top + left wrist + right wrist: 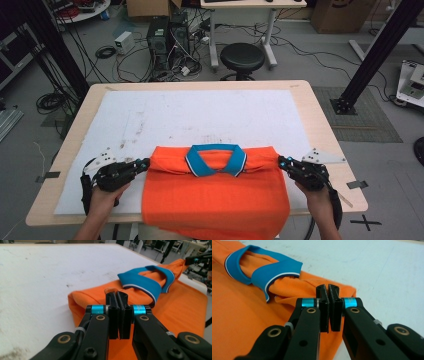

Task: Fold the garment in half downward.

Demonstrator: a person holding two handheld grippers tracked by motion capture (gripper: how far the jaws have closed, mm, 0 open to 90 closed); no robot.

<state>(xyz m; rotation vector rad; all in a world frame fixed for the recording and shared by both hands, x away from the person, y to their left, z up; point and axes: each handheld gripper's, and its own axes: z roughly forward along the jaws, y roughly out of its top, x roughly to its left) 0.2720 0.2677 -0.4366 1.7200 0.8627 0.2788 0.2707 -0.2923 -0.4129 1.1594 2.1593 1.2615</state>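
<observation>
Two grippers were clamped on the orange polo shirt (215, 192): the left gripper (145, 164) pinched its left shoulder fold, the right gripper (281, 162) its right shoulder, jaws fully closed on cloth. The shirt lay on the table's (85, 112) near edge, blue collar (216, 159) farther away. No readable writing.
</observation>
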